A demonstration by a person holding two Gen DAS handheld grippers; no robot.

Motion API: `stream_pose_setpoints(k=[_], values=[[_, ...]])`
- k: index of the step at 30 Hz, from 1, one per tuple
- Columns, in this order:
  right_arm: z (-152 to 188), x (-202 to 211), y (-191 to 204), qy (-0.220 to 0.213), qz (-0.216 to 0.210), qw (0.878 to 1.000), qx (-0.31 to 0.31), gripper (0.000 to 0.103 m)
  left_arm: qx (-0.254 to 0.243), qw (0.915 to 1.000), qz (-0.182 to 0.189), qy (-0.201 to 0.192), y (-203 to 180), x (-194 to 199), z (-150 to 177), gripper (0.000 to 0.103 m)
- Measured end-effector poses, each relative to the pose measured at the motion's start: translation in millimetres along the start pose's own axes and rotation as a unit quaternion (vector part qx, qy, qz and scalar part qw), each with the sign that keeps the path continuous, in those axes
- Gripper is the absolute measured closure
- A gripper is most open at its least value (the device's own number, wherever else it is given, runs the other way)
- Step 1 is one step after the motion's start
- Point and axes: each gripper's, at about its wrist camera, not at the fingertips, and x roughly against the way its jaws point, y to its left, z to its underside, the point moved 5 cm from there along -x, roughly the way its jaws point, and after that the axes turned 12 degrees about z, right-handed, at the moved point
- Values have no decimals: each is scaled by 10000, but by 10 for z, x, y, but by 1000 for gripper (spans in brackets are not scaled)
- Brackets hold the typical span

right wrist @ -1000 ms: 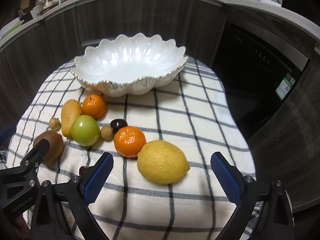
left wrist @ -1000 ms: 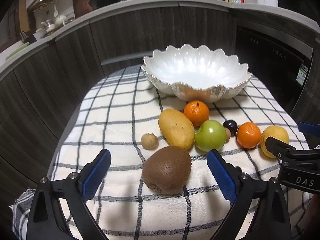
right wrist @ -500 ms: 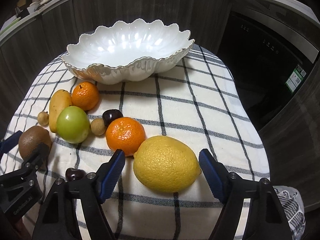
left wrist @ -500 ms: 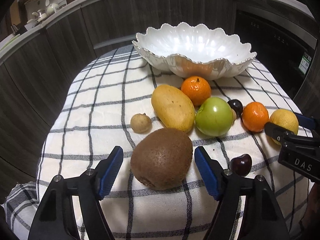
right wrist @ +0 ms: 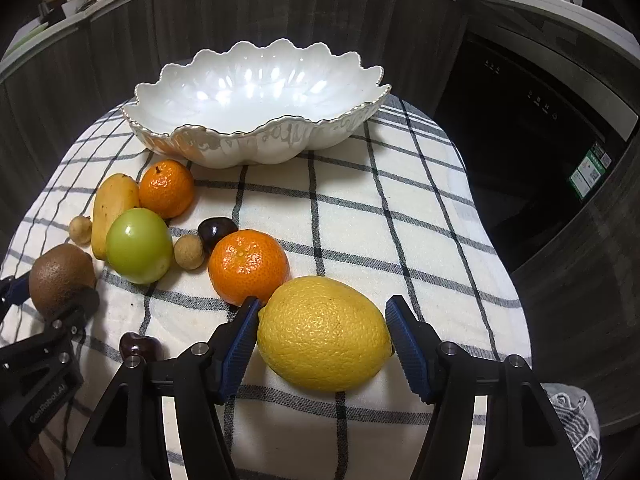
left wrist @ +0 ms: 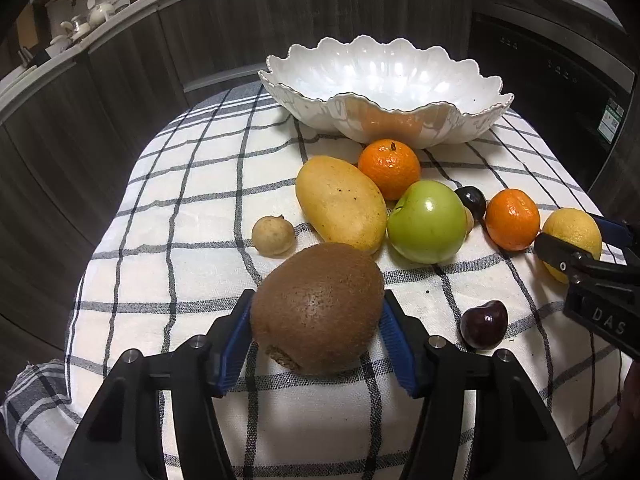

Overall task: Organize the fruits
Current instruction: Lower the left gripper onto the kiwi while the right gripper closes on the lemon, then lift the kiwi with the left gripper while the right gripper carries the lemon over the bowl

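The left gripper (left wrist: 316, 332) sits low over the checked cloth (left wrist: 200, 208) with its jaws about half spread, and they have just been closing in. The kiwi (left wrist: 318, 310) lies between the blue pads (left wrist: 236, 340), which press against both of its sides. It rests on the cloth at the near left of the fruit group.

The right gripper (right wrist: 322, 340) has likewise just been narrowing. The lemon (right wrist: 324, 332) lies between its pads (right wrist: 240, 340): the left one touches the rind and the right one meets the lemon's tip. The lemon sits at the near right end of the row, touching an orange mandarin (right wrist: 248, 266) just beyond it.

Farther left lie a green apple (right wrist: 138, 246), a yellow mango (right wrist: 112, 212), a second mandarin (right wrist: 166, 188), two small tan fruits and a dark cherry (right wrist: 216, 230). Another cherry (left wrist: 484, 324) lies near, between the two grippers. The white scalloped bowl (right wrist: 256, 148) stands at the far side of the cloth, with nothing in it.
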Motion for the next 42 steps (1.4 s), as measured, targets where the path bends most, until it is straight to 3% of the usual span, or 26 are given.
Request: stream_pose_setpoints(k=[11,18,42], values=[[42,-125,1,39,152,9998,115,38,70,9999,-7,-79,13,9,1,44],[46,-108,-15,14,-8,10000,80,41,135,9999,55,-72,-8,38,15,45],[-227,407,-116,-381,-250,9989,-139,41,-17,9972,4,-742,-82,497,-377,45]])
